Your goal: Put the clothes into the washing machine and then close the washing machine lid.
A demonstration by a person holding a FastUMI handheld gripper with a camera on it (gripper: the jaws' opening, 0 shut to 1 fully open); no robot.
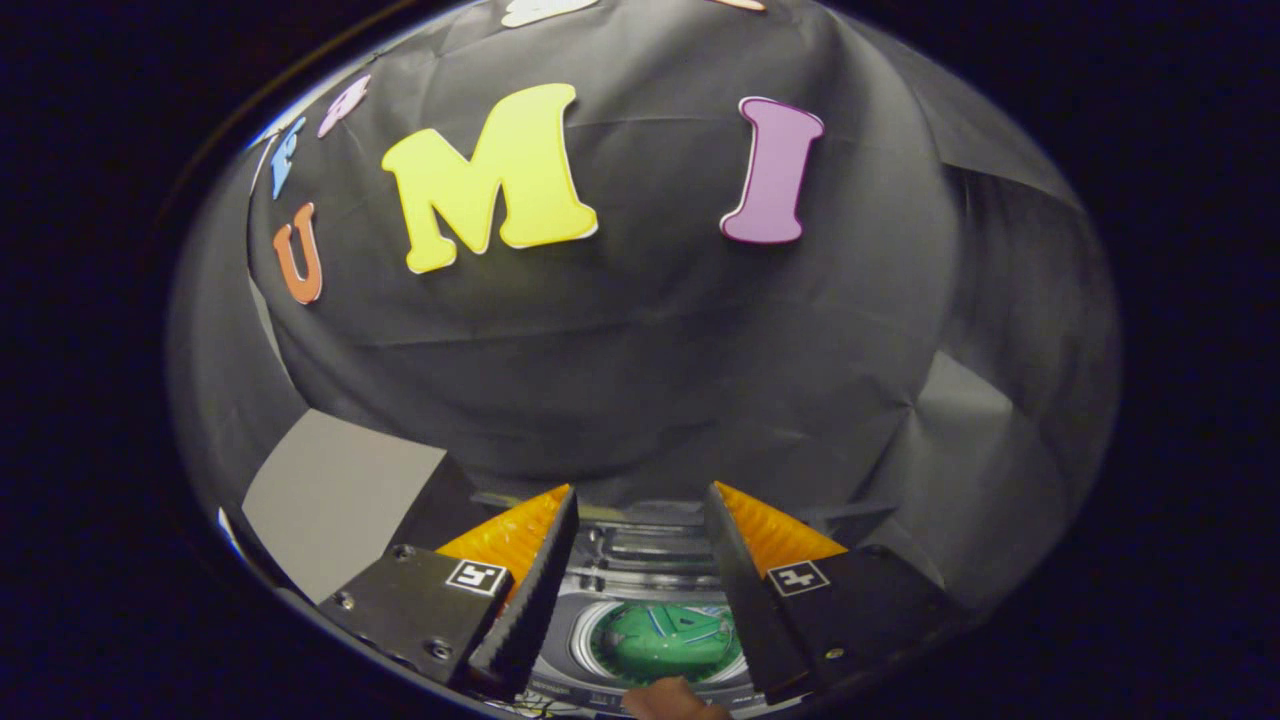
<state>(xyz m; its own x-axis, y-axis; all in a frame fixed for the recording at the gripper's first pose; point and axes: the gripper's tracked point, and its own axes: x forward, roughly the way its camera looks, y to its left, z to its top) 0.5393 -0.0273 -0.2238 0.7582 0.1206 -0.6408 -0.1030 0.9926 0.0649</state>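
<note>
On the near side of the fingers, a grey panel [335, 500] is seen against the booth's cloth wall, while the gripper [640, 500] is held with its fingers apart and nothing between them. Through the gap, below and ahead of the fingertips, the washing machine [640, 560] is seen with its round drum opening [662, 640] uncovered and green clothes [660, 640] lying inside. The lid appears still open behind the opening, so the closing move is judged to lie beyond the drum, straight ahead.
</note>
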